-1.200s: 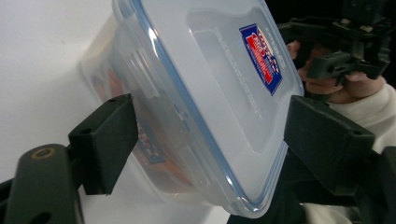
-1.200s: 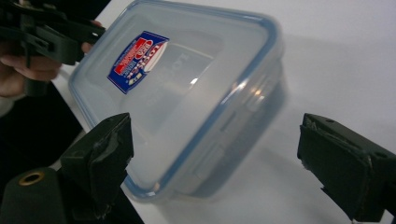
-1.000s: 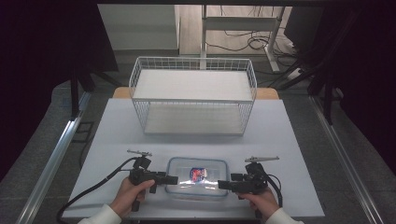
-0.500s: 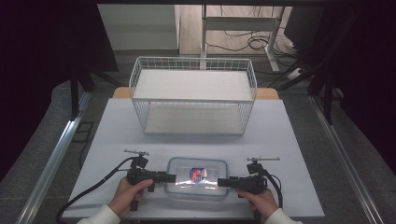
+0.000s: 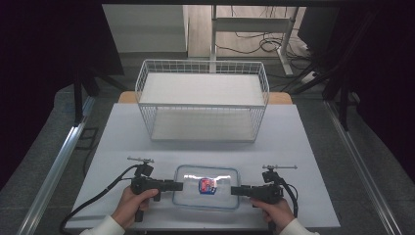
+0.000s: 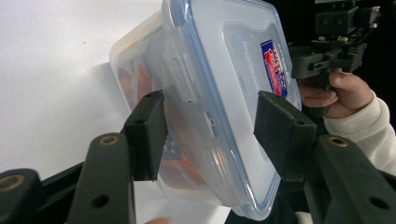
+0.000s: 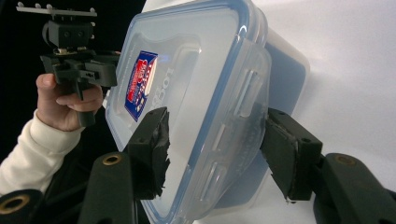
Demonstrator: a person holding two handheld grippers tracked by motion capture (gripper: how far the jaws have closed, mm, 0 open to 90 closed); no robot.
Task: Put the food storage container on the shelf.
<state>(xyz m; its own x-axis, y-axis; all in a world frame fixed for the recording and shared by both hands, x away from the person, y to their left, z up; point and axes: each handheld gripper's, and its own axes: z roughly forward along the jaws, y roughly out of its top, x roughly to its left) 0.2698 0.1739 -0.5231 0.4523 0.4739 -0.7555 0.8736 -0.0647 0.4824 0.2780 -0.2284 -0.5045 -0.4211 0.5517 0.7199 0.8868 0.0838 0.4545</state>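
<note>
The left tool (image 5: 175, 185) and the right tool (image 5: 236, 190) come at the clear plastic container (image 5: 207, 186) from its two short ends, each with its jaws spread wide around a side latch rather than pinching it. In the left gripper view the left tool (image 6: 210, 135) straddles the end flap, one pad low against the container's (image 6: 224, 70) wall and the other out over the blue-rimmed lid, with visible gaps; the right gripper view shows the right tool (image 7: 217, 149) set the same way at the opposite flap of the container (image 7: 187, 84). This mirrored placement looks chosen so both ends can be gripped at once — for a level lift, or to work the latches together. The container sits on the white table (image 5: 122, 137), near its front edge, lid on, red-and-blue label (image 5: 207, 185) facing up and something orange dimly showing through the wall. Beyond it, well apart toward the far side of the table, stands an empty white wire basket (image 5: 203, 68) — a likely destination, though that is only a guess.
</note>
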